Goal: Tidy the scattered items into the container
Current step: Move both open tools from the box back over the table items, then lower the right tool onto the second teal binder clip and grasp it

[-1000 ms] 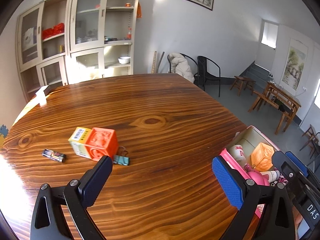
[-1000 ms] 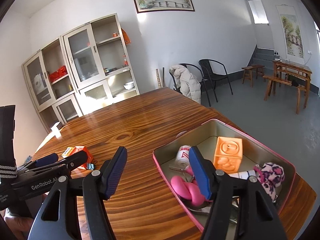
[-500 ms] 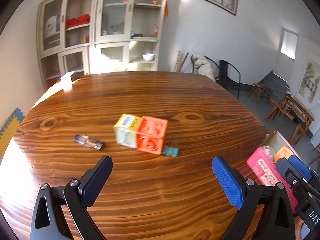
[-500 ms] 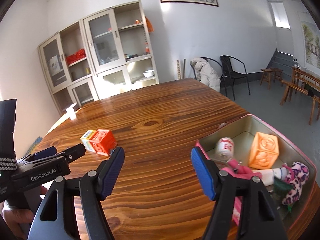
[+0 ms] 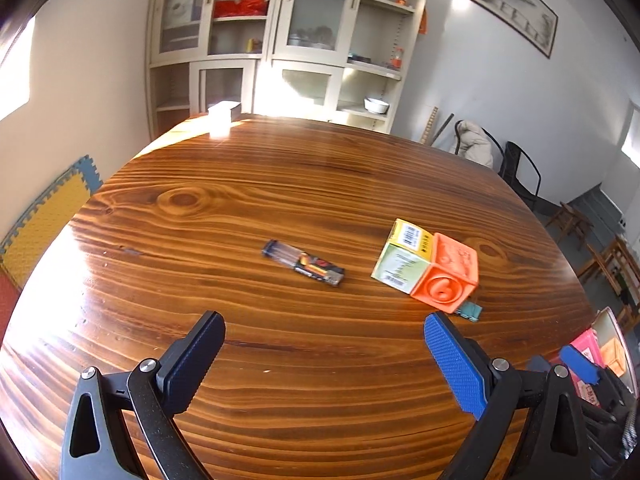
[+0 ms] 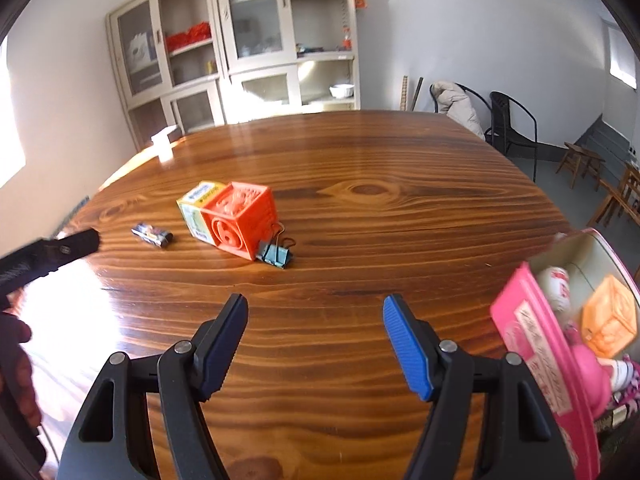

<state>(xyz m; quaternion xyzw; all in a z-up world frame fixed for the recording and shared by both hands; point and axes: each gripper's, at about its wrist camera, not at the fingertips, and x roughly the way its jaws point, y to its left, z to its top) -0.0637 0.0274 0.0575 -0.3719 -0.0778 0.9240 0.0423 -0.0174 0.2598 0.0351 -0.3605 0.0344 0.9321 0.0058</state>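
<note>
On the wooden table (image 5: 280, 184) lie a small dark packet (image 5: 303, 263), a yellow-green box (image 5: 402, 256) pressed against an orange cube (image 5: 448, 276), and a teal binder clip (image 5: 470, 311) at the cube's corner. My left gripper (image 5: 320, 320) hovers open and empty, short of the packet. The right gripper (image 6: 315, 302) is open and empty too, nearer than the clip (image 6: 276, 256) and cube (image 6: 242, 220). The pink tin (image 6: 532, 344) at the right edge holds another orange cube (image 6: 608, 316), a white bottle (image 6: 556, 284) and other items.
A small white object (image 5: 220, 114) stands at the table's far edge. A cabinet (image 6: 256, 60) lines the back wall and chairs (image 6: 508, 128) stand to the right. The left gripper's finger (image 6: 60, 248) and a hand (image 6: 16, 360) show at the left of the right wrist view.
Both views have swung left, away from the tin and onto the scattered items. The tin slid to the right edge. The right jaws stand slightly wider.
</note>
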